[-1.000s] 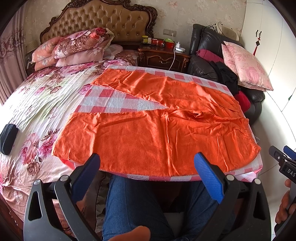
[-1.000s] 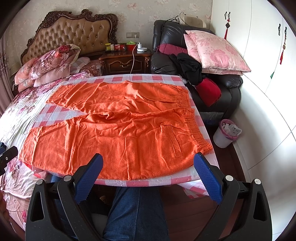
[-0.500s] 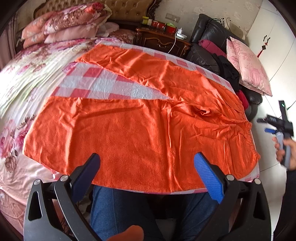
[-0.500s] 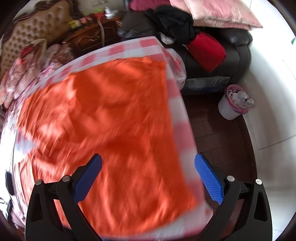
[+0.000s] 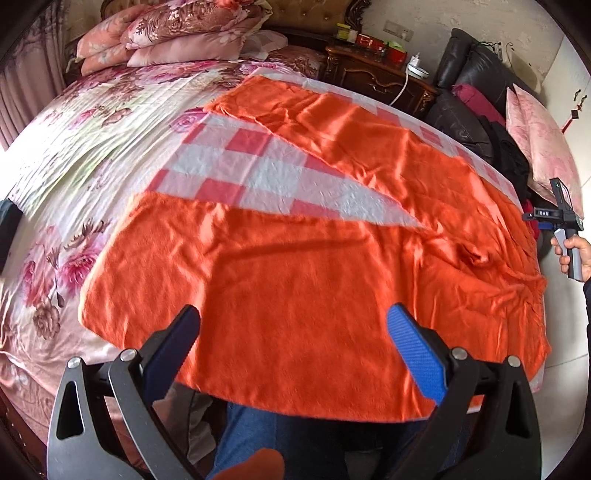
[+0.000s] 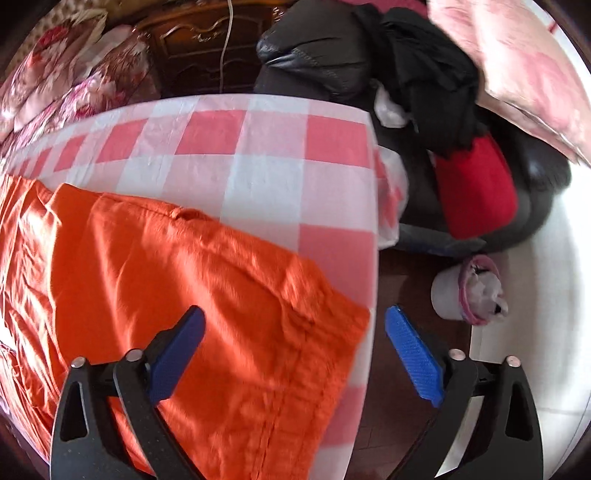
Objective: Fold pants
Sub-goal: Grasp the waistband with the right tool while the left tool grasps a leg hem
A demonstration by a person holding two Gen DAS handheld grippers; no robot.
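Note:
Orange pants [image 5: 314, 266] lie spread flat on a pink-and-white checked cloth [image 5: 258, 170], legs apart in a V toward the left. My left gripper [image 5: 295, 332] is open and empty, hovering over the near leg close to the front edge. My right gripper [image 6: 295, 332] is open and empty above the waistband corner [image 6: 332, 314] of the pants [image 6: 166, 277], at the right edge of the checked cloth [image 6: 266, 147]. The right gripper also shows in the left wrist view [image 5: 565, 229], held in a hand beyond the waistband.
A floral bed [image 5: 92, 122] with pillows [image 5: 177, 33] lies to the left. A wooden nightstand [image 5: 376, 70] stands behind. A black sofa [image 6: 332, 48] with clothes and a pink cushion [image 6: 524, 74] stands right. A small bin [image 6: 469, 291] stands on the floor. My legs in jeans [image 5: 314, 439] are below.
Both grippers moved forward and lower over the pants. The right gripper swung right to the waistband corner at the cloth's edge. Both stayed open.

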